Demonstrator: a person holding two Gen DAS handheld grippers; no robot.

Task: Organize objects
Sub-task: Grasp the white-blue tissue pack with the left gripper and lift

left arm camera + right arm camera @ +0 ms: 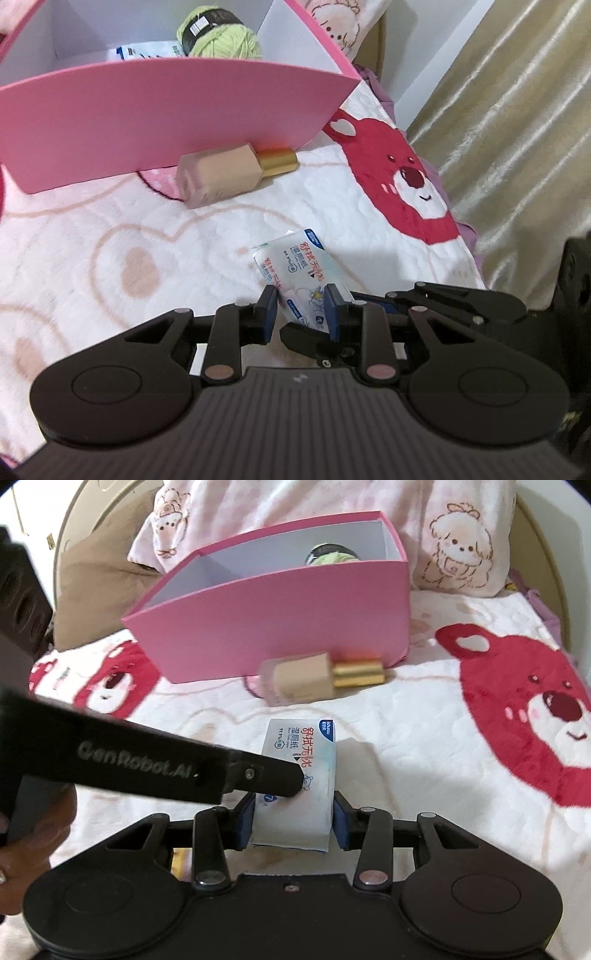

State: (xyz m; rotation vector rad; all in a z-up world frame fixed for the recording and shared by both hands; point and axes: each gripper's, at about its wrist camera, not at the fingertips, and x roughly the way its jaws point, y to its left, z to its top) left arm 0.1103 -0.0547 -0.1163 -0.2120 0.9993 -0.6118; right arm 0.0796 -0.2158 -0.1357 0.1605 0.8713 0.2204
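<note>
A white wet-wipes pack (297, 779) with blue and red print lies on the bear blanket. My right gripper (293, 821) is shut on its near end. My left gripper (301, 314) also closes around the same pack (295, 273), and its finger (258, 773) crosses over the pack in the right wrist view. A pink box (280, 627) stands behind, holding a green yarn ball (218, 35) and another wipes pack (147, 51). A beige foundation bottle with a gold cap (229, 171) lies on its side against the box front (147, 114).
The blanket (424, 760) with red bear faces covers the bed. Pillows (454, 542) with cartoon prints lie behind the box. A gold curtain (517, 129) hangs past the bed's right edge. A hand (22, 849) holds the left gripper at the left.
</note>
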